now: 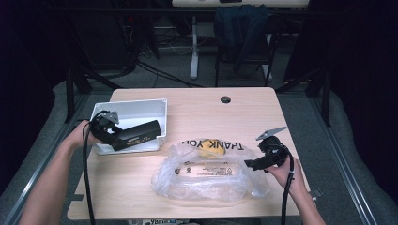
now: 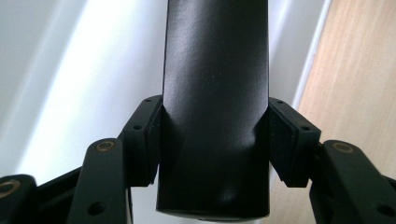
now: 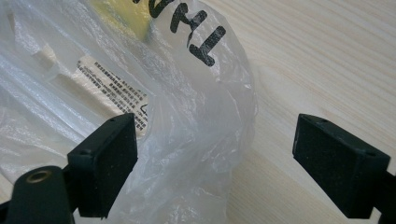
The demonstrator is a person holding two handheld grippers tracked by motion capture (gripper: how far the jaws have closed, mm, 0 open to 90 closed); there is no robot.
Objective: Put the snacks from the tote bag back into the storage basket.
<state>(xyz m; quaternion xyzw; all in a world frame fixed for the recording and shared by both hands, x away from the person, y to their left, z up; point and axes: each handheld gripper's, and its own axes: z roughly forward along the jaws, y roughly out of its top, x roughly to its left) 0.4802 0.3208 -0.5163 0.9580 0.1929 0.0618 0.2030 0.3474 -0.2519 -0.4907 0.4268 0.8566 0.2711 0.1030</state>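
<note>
Pale wood table (image 1: 197, 112) carries a white bin (image 1: 141, 110) at its left and a clear plastic bag (image 1: 206, 176) already holding a boxed item and something yellow. Left gripper (image 1: 123, 137) clamps a black box (image 1: 138, 133) over the bin; bagging it appears still to come. Right gripper (image 1: 249, 163) waits spread wide at the bag's edge.

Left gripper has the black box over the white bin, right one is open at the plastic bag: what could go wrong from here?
1. The left gripper pinches the black box near one end, so the long free end could sag or twist out over the white bin.
2. The right gripper is open around loose film of the plastic bag; closing may catch only film, which could slip or tear.
</note>
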